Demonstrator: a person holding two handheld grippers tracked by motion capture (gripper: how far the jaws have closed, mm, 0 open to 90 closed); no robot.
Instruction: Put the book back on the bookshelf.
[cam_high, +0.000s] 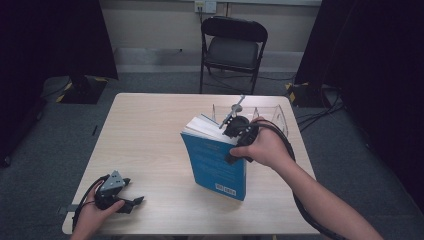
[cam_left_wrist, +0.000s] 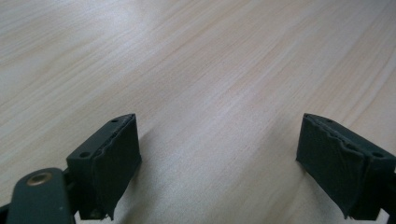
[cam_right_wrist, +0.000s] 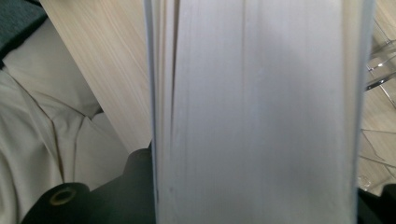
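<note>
The right gripper (cam_high: 234, 131) is clamped on a blue book (cam_high: 216, 162), its jaws set on either side of the thick page block (cam_right_wrist: 257, 112) near the top edge. The book stands tilted on the right half of the light wooden table (cam_high: 150, 130), spine side towards the person (the back cover with its barcode faces the high camera). Just behind it sits a clear plastic rack (cam_high: 270, 116) near the table's far right edge. The left gripper (cam_high: 131, 200) rests low at the near left corner, jaws spread wide over bare wood (cam_left_wrist: 210, 70), holding nothing. A black folding chair (cam_high: 233, 47) stands beyond the table.
</note>
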